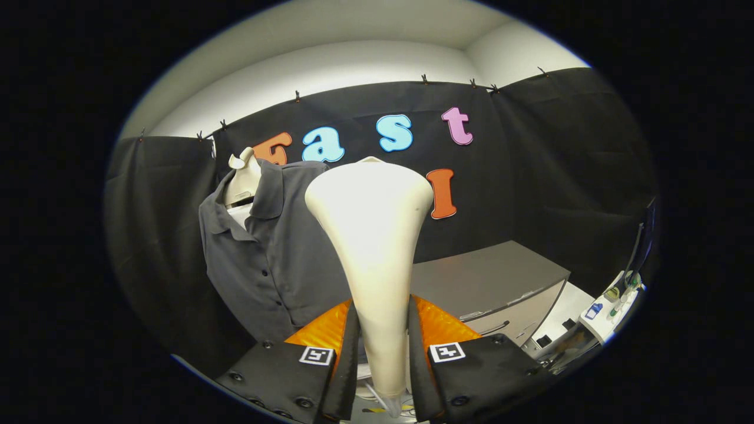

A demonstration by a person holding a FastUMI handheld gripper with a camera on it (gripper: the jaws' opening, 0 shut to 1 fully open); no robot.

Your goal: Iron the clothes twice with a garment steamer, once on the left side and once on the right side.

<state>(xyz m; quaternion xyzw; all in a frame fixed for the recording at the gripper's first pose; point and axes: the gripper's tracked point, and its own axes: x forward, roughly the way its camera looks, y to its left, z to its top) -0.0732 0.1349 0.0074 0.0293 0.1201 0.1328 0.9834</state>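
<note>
Looking past the tool, I noted the black cloth wall closing the booth on three sides, its top edge clipped along a line under the pale upper wall. Against the wall's lower right stood a grey cabinet, top bare, its near corner pointing toward me; open floor ran along its right flank to a white shelf with small bottles at the far right.

Left of centre hung the dark grey shirt on a pale mannequin form, collar open, button placket running down its front. I saw its right hem edge fall just behind the steamer, and dark cloth wall stood free to its left.

Nearest me rose the cream garment steamer, upright, its broad head flaring at the top and narrowing to a handle that dropped between the fingers. The head overlapped the shirt's right side in my view; I could not tell whether it touched the fabric or stood off from it.

The gripper was closed narrowly on the steamer's handle, both fingers pressing its sides, with no slack visible. Square markers sat on each finger body. A thin hose or cord end showed below the handle.
</note>
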